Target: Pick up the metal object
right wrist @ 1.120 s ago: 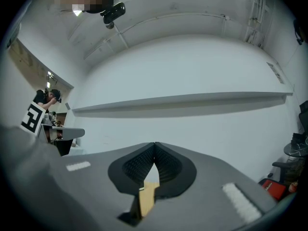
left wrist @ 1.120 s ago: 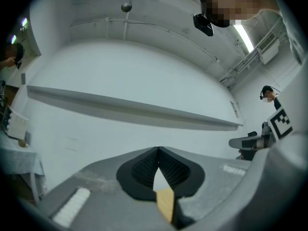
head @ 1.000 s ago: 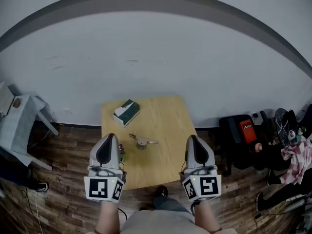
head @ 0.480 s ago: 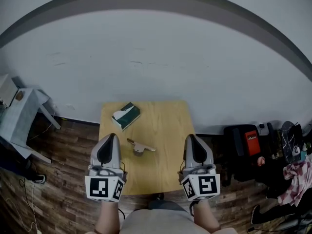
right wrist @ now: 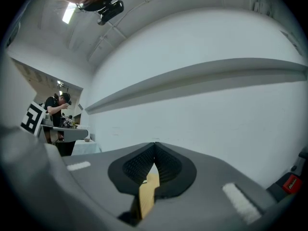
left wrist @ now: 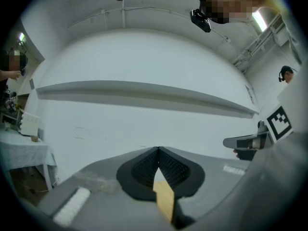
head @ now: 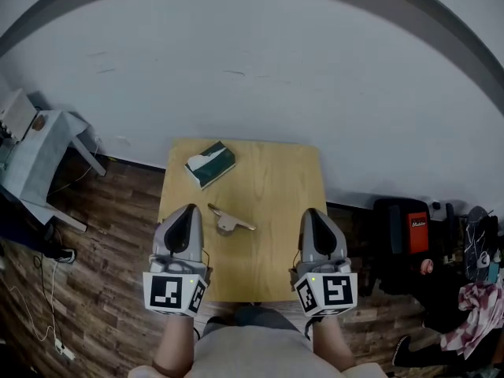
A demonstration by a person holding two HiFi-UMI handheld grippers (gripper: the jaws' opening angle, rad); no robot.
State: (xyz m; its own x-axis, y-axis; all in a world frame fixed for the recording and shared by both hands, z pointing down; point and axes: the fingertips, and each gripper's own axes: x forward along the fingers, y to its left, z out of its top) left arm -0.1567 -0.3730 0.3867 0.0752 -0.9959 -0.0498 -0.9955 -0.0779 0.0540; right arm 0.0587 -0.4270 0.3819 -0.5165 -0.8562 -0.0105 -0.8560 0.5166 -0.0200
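The metal object (head: pixel 229 222), a small silvery piece with a thin handle, lies near the middle of the small wooden table (head: pixel 276 195). My left gripper (head: pixel 189 212) hovers just left of it and nearer to me, over the table's front left part. My right gripper (head: pixel 313 214) hangs over the front right edge. In the left gripper view the left gripper (left wrist: pixel 157 149) has its jaws meeting at the tips with nothing between them. The right gripper (right wrist: pixel 155 144) looks the same in its own view. Both point at the white wall.
A green and white box (head: pixel 209 164) lies at the table's back left corner. A pale side table (head: pixel 35 160) stands to the left on the wood floor. Black bags (head: pixel 413 231) and clothes lie to the right. The white wall (head: pixel 260 77) rises behind the table.
The head view has shifted, so the table sits slightly higher and further right in the picture. Both grippers keep their places over the table's near edge, still shut. The metal object has not moved.
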